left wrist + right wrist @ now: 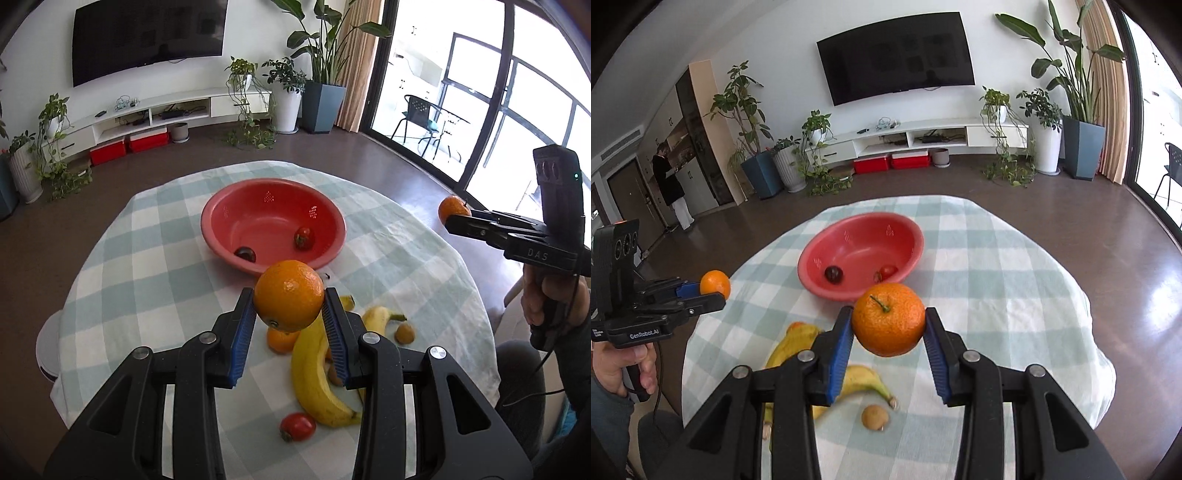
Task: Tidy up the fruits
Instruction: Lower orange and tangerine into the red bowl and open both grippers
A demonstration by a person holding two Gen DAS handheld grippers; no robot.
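Two oranges (pixel 288 295) (pixel 888 319) are hanging clamped above the table; bananas (pixel 317 373) are lying near its front edge, behind them a red bowl (pixel 273 221) holding two small fruits.

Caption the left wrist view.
Left tongs grip an orange above the checked table, short of the red bowl.

Glossy plastic red bowl (pixel 221 236), matt checked cloth tablecloth (pixel 147 266), dimpled-skinned orange (pixel 288 293), polished floor (pixel 1126 266)
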